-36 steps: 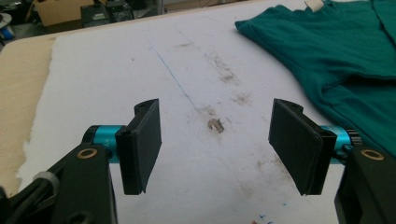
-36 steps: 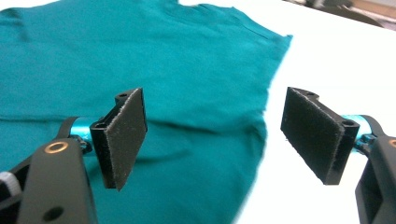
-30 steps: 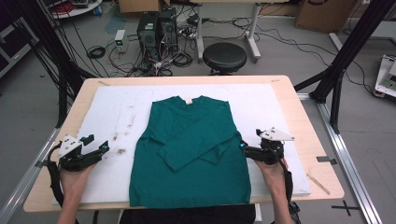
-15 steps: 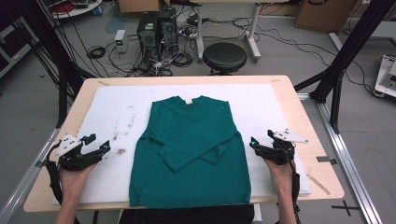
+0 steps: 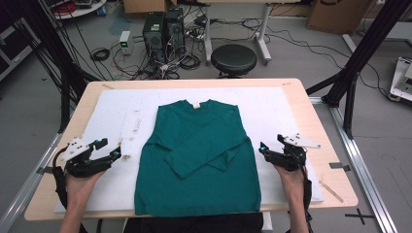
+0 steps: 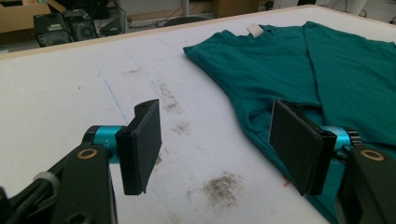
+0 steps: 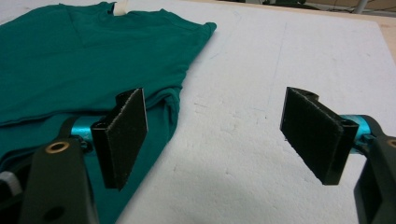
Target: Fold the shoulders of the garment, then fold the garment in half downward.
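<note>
Where sleeves fold, shirt (image 5: pixel 199 155) front hidden — partly.

A teal green long-sleeved shirt (image 5: pixel 199 155) lies flat on the white foam sheet (image 5: pixel 282 116) that covers the table, front down or up I cannot tell, with its collar pointing away from the person and its hem hanging just over the near edge. A small pale label (image 5: pixel 197 105) shows at the neckline. Its 2 sleeves are folded inward and cross over the chest, forming a V of doubled cloth in the middle. The body of the shirt lies smooth, with only slight creases along the folded sleeves and side seams.
</note>
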